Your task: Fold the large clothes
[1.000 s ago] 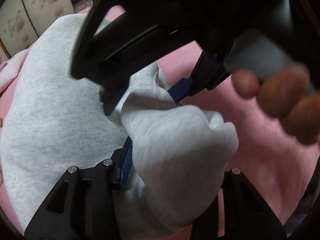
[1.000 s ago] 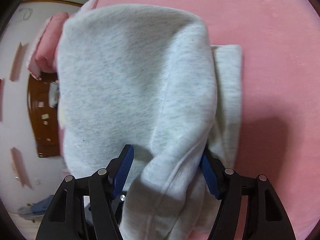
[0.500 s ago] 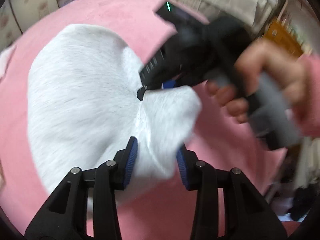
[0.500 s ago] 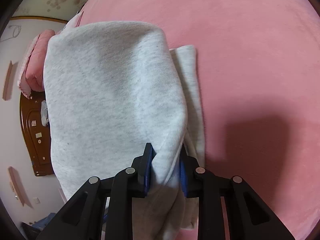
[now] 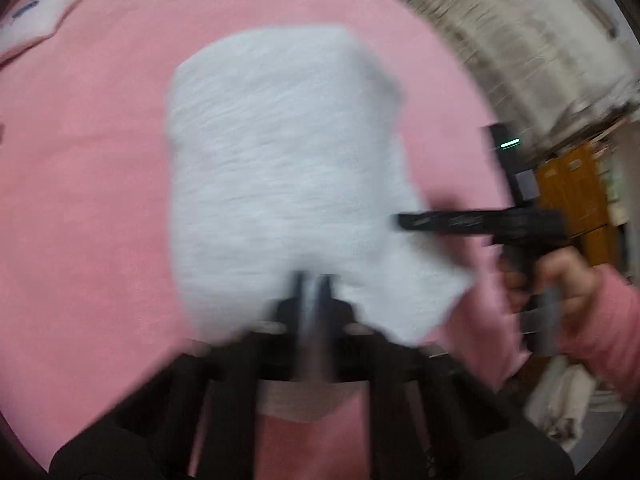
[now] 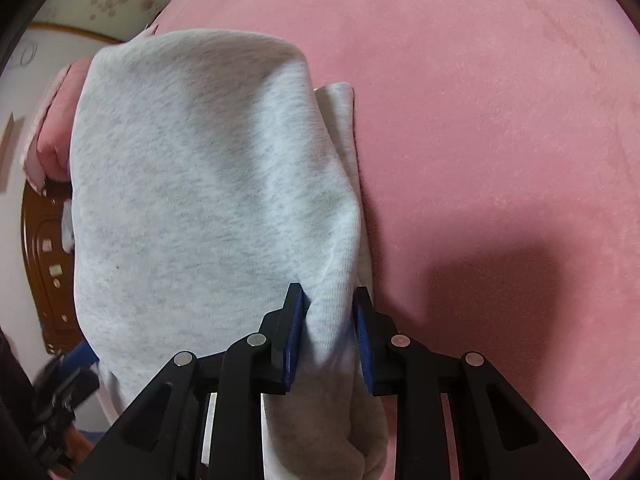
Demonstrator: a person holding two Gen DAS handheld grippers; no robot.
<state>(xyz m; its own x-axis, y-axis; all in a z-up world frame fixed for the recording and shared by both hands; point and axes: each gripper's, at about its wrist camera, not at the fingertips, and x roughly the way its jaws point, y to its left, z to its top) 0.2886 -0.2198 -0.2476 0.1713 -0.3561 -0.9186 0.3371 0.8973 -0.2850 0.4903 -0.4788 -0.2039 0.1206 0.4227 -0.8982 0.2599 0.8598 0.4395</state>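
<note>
A light grey sweatshirt [image 6: 208, 184] lies in folded layers on the pink bed cover [image 6: 500, 128]. My right gripper [image 6: 330, 300] is shut on a bunched fold at the garment's near edge, the blue pads [image 6: 294, 332] pressing it from both sides. In the blurred left wrist view the grey garment [image 5: 280, 168] fills the middle. My left gripper [image 5: 314, 290] sits at its near edge with the fingers drawn together; the blur hides whether cloth is between them. The right gripper [image 5: 404, 222] shows at the garment's right edge, held by a hand [image 5: 560, 280] in a pink sleeve.
A pink pillow [image 6: 52, 140] and a brown wooden headboard [image 6: 44, 264] lie beyond the garment on the left. A light pillow [image 5: 36, 24] sits at the bed's far left. Beige bedding [image 5: 520, 40] and an orange cabinet [image 5: 572, 196] stand past the bed's right edge.
The left gripper's jaws went from holding a thick bunch of cloth to fully together, and it swung back fast from the garment. The right gripper closed on its fold and rose slightly.
</note>
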